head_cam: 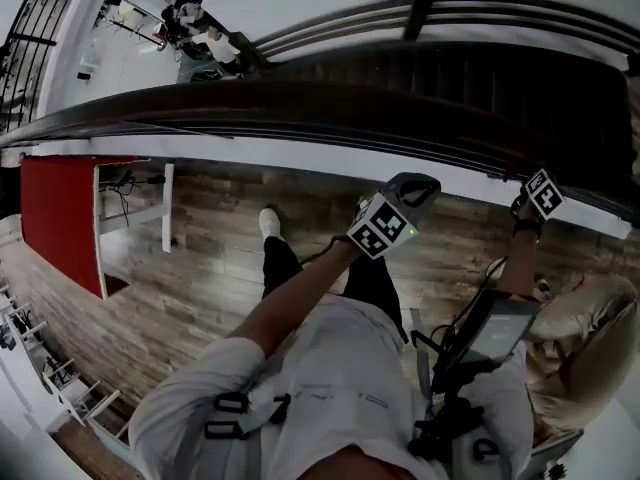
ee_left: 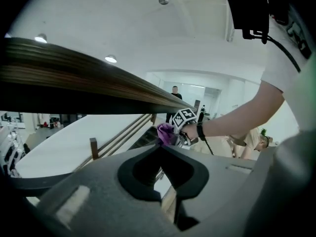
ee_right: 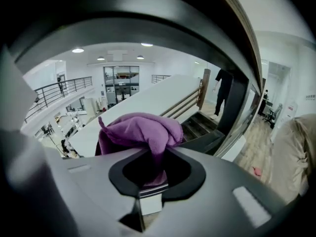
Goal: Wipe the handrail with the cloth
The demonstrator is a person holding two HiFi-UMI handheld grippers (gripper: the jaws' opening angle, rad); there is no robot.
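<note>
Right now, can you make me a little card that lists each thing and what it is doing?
Where: by a curved handrail, wood floor underfoot
Wiper: purple cloth, bunched up
Right: right claw shut on the cloth, close to the handrail
Left: left claw shut, holding nothing
Not sure: whether the cloth touches the handrail

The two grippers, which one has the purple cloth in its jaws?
The right gripper: its jaws are shut on the purple cloth. The left gripper has its jaws together with nothing between them.
</note>
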